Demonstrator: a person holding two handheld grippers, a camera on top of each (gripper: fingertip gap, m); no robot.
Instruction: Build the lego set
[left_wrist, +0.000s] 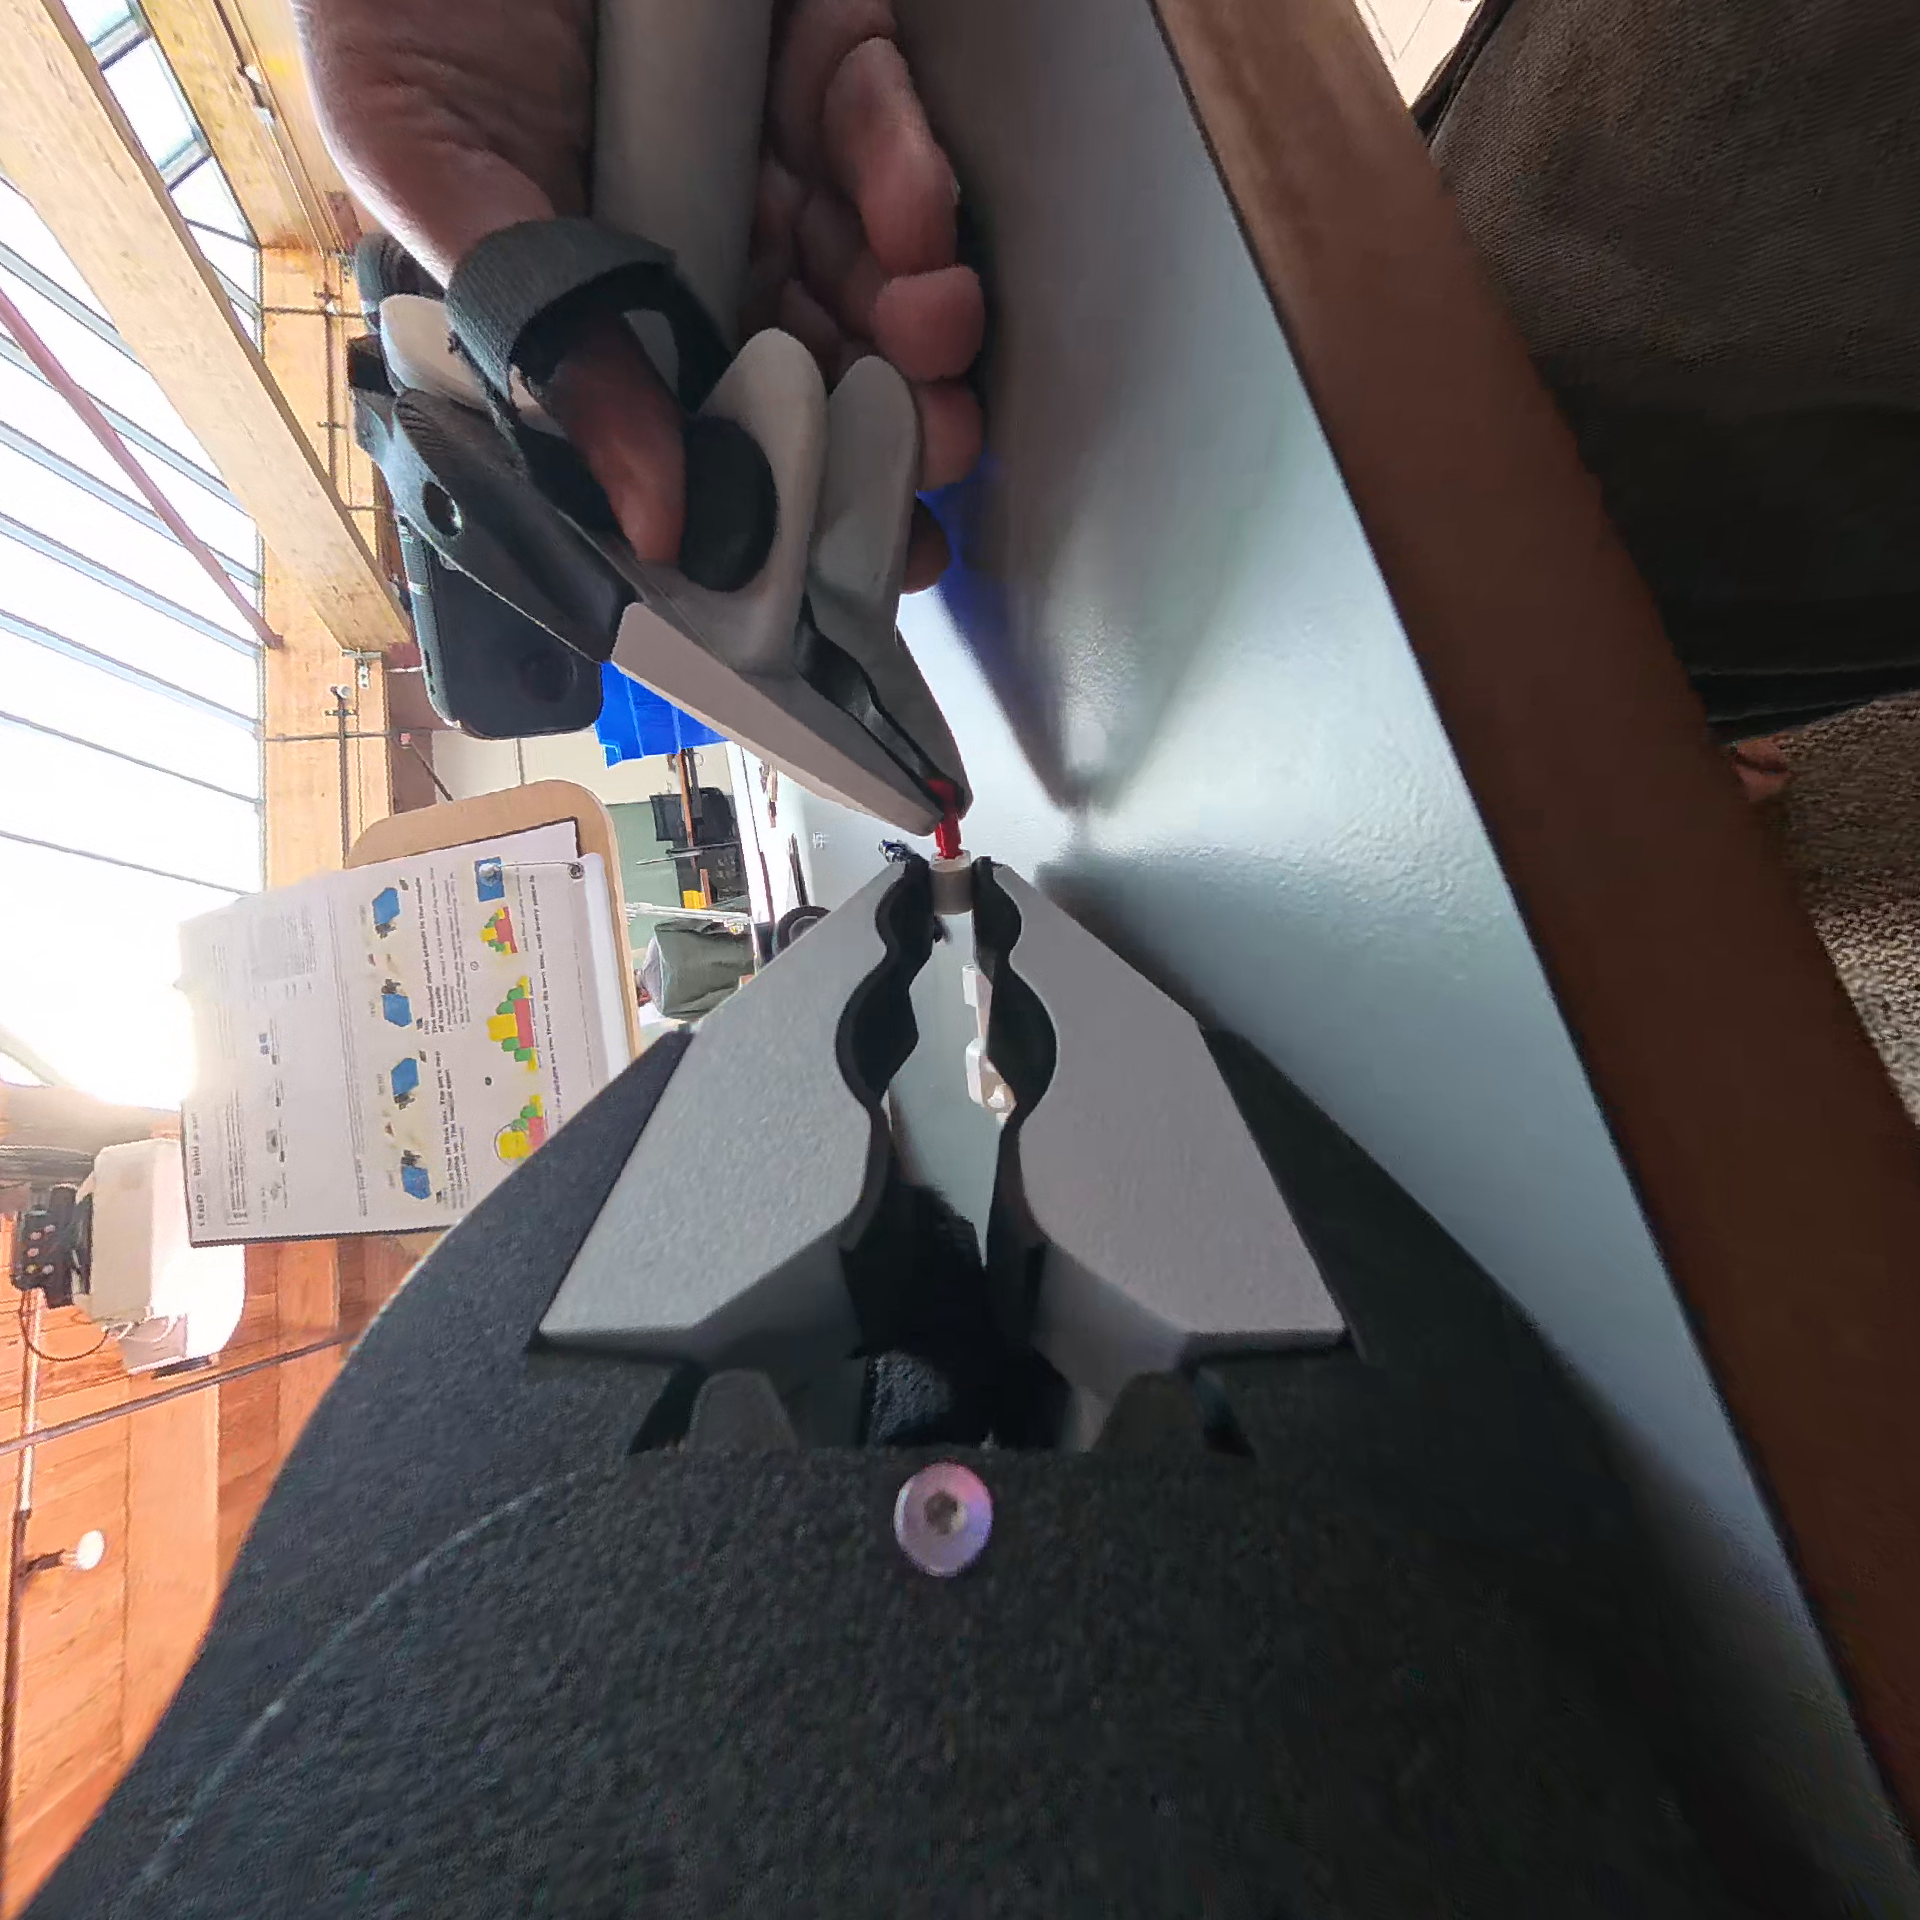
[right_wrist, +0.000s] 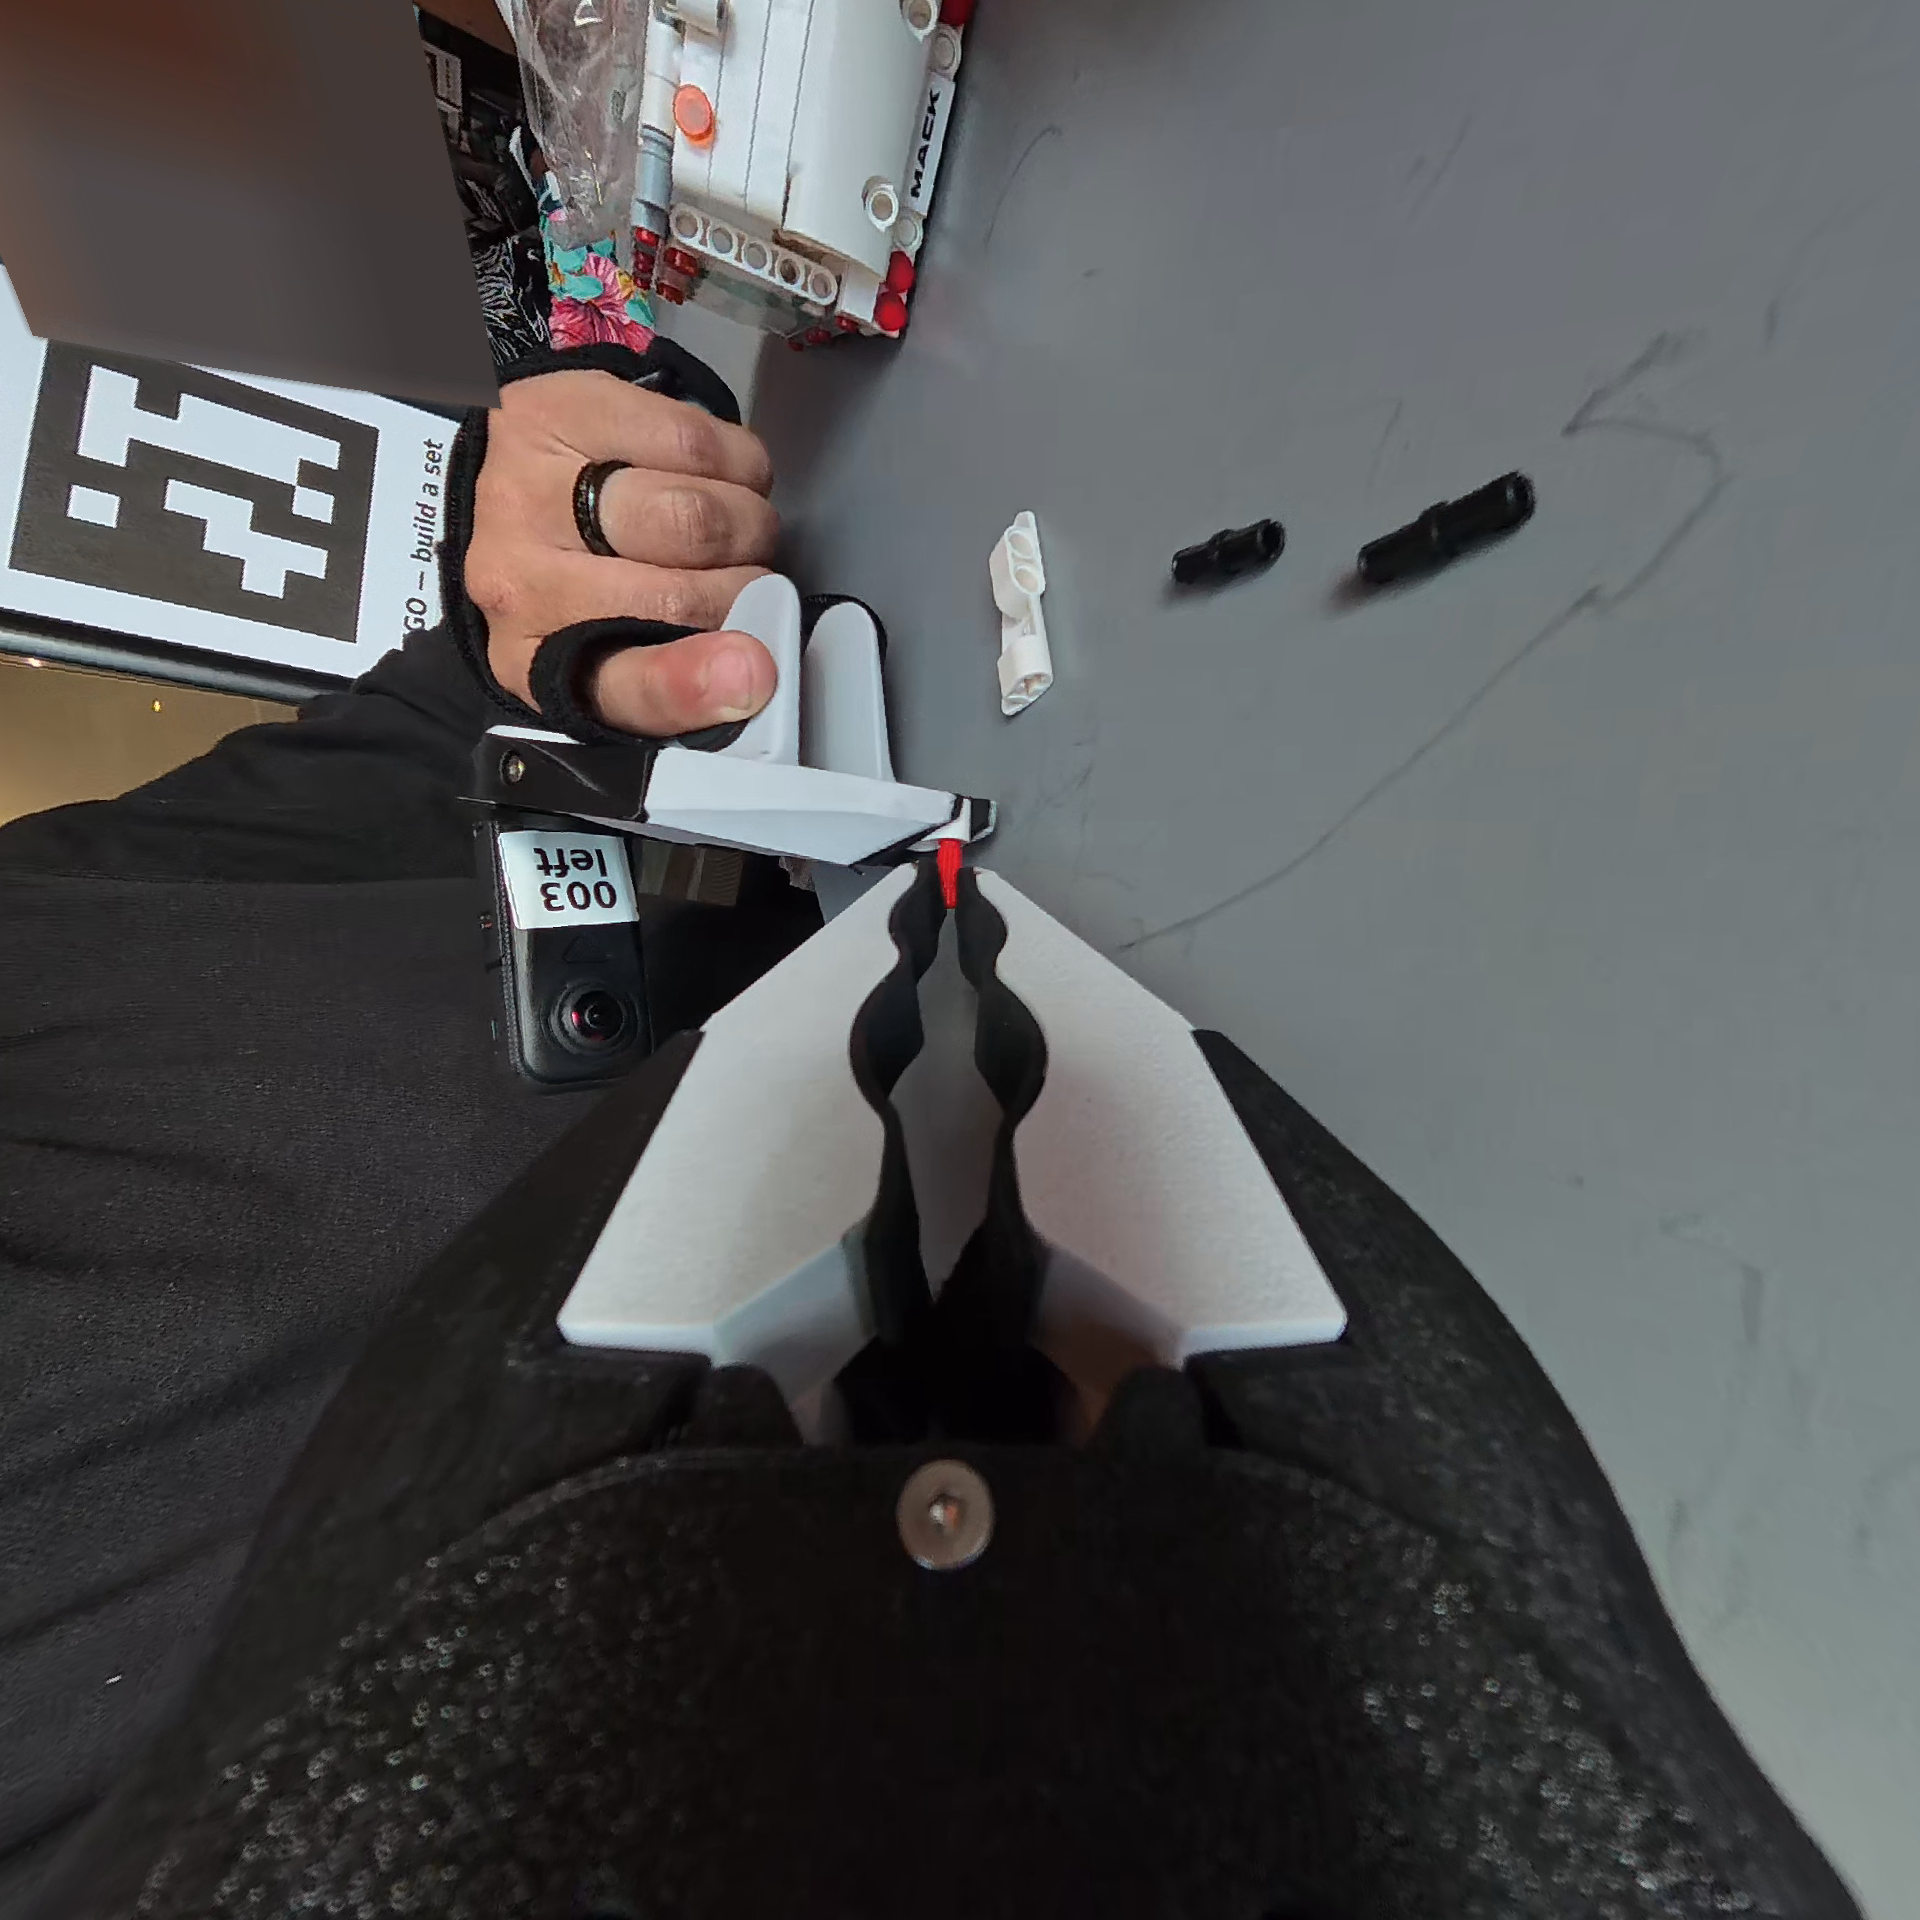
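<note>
My left gripper is shut on a small white round piece at its fingertips. My right gripper is shut on a thin red pin, which points forward from its tips. The two grippers meet tip to tip just above the grey table. In the left wrist view the right gripper comes in from the upper left, and the red pin touches the top of the white piece. In the right wrist view the left gripper comes in from the left, across the pin's end.
A white connector and two black pins lie on the table beyond the grippers. A partly built white truck and a clear plastic bag sit at the far edge. An instruction sheet stands behind. Left and right tips are no more than a few centimetres apart. The partly built white truck is about equally far from each gripper, around 15 centimetres.
</note>
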